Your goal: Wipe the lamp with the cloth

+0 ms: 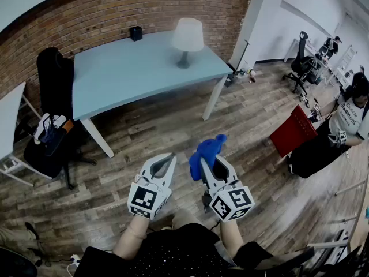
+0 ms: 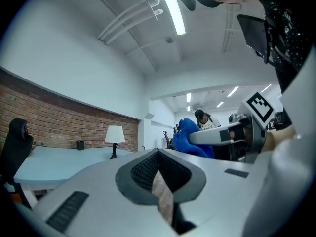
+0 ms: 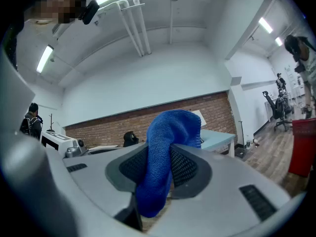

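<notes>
- The lamp [image 1: 187, 39], with a white shade on a dark stem and base, stands upright on the far right part of the pale blue surface [image 1: 127, 68]. It is well apart from both of your grippers.
- The blue cloth [image 1: 206, 153] is pinched in your right gripper [image 1: 212, 161]. The jaws are closed on its middle, one bunched end sticks up past the tips, and the other end hangs below them.
- Your left gripper [image 1: 164, 161] sits just beside the right one. Its jaws meet at the tips with nothing between them, and only wood floor [image 1: 173, 126] shows through the gap behind.
- You hold both grippers low in front of your body, above the floor and short of the surface's near edge.
- A small black box [image 1: 136, 33] sits at the back of the surface near the brick wall [image 1: 115, 13], well to the left of the lamp.
- A black office chair [image 1: 55, 74] stands at the surface's left end.
- A red box [image 1: 294, 130] rests tilted on the floor at right, next to a seated person [image 1: 346, 117]. You cannot see inside it.
</notes>
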The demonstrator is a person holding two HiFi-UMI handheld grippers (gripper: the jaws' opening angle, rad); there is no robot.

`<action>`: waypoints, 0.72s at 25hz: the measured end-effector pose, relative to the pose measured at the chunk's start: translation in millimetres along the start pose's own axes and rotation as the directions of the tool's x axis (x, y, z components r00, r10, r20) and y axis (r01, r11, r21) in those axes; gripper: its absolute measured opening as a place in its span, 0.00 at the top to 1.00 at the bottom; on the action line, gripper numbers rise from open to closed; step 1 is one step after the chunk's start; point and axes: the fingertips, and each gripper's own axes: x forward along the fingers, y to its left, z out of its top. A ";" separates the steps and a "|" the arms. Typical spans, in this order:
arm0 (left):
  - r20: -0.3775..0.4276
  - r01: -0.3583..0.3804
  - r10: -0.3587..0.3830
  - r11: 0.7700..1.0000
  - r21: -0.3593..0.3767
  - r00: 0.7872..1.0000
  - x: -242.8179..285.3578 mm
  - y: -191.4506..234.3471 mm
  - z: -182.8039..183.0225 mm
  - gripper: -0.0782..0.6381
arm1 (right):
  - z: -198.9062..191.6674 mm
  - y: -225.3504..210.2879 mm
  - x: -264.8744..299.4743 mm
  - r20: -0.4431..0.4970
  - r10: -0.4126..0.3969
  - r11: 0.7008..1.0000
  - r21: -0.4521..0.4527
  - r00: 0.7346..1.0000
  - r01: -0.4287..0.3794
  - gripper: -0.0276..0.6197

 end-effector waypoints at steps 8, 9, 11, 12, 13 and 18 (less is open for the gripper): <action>-0.051 0.000 -0.001 1.000 -0.017 0.999 44.8 30.8 -11.6 0.88 | -1.0 -34.4 54.3 -0.015 0.007 0.999 0.032 1.000 -0.007 0.77; -0.052 -0.009 0.008 1.000 -0.016 0.999 53.6 39.0 -11.7 0.88 | 0.8 -40.7 64.7 -0.014 0.010 0.999 0.034 1.000 -0.010 0.77; -0.047 -0.027 0.027 1.000 -0.010 0.999 77.6 58.6 -7.4 0.88 | 8.4 -56.2 90.9 -0.010 0.029 0.999 0.039 1.000 -0.028 0.77; -0.043 -0.036 0.035 0.999 -0.007 0.998 92.9 69.4 -4.0 0.88 | 13.6 -66.4 106.2 -0.008 0.040 0.998 0.040 0.999 -0.040 0.77; -0.039 -0.045 0.045 0.999 -0.004 0.998 109.9 80.7 -1.0 0.88 | 19.4 -78.6 122.4 -0.005 0.050 0.998 0.039 0.999 -0.050 0.77; -0.025 -0.087 0.087 0.996 0.010 0.996 202.3 134.1 0.1 0.88 | 41.8 -142.4 207.5 0.013 0.103 0.995 0.016 0.995 -0.103 0.77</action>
